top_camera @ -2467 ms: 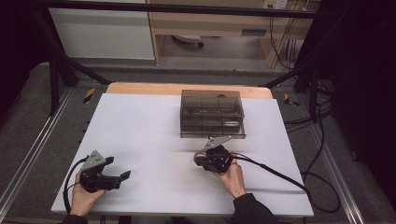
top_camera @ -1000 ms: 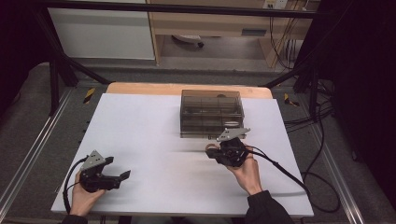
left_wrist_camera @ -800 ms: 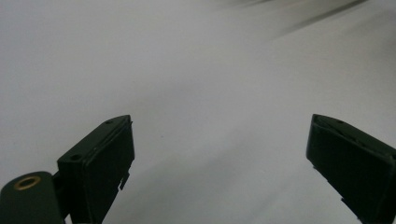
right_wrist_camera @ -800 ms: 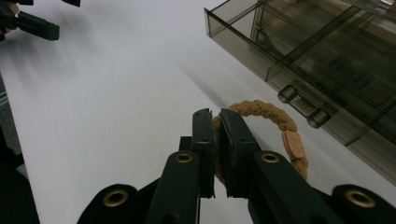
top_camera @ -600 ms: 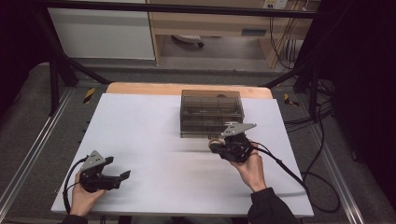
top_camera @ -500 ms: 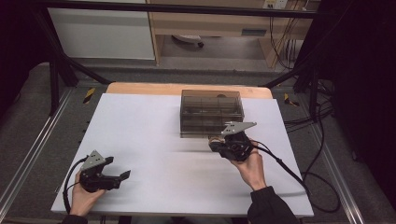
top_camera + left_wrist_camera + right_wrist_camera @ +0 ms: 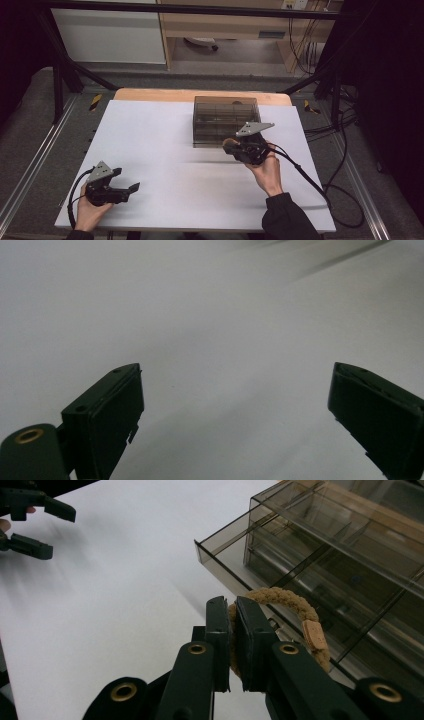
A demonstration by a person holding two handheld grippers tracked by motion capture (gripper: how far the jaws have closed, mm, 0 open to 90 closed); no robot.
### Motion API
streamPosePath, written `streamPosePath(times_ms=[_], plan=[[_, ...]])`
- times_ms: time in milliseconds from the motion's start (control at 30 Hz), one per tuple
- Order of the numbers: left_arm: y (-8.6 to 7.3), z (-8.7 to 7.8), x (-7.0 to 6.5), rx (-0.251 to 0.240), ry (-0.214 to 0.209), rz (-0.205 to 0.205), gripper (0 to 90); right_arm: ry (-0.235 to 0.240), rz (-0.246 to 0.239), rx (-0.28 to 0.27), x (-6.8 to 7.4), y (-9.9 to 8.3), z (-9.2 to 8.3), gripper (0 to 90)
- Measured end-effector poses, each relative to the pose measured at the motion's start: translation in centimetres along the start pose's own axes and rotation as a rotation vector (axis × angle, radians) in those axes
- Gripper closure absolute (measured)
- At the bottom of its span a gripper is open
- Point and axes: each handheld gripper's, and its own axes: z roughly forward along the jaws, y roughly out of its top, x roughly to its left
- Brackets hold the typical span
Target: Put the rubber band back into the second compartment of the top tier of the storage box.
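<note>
White table (image 7: pixel 165 145): left gripper (image 7: pixel 131 189) jaws wide, empty; right gripper (image 7: pixel 232 625) jaws pinch rope ring (image 7: pixel 285 600).

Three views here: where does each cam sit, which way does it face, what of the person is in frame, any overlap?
High view: above the person's side, looking forward and down on the white table; both hands and forearms enter from the bottom.
Left gripper view: rides the left tool, facing bare tabletop between open jaws.
Right gripper view: rides the right tool, shut on a tan braided ring, facing the smoky clear drawer box.
Shared: high and right gripper views both show the box and left tool.
</note>
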Motion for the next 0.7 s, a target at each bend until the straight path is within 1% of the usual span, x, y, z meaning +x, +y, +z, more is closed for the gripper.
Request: streamPosePath(times_ms=[333,700], plan=[[0.0,0.0,0.0,0.001,-0.001,0.000,7.3,-0.027,0.020,0.002,-0.9,0.7,1.1,85.1],[0.0,0.0,0.0,0.002,0.000,0.000,7.3,-0.051,0.027,0.002,-2.0,1.4,2.2,85.2]])
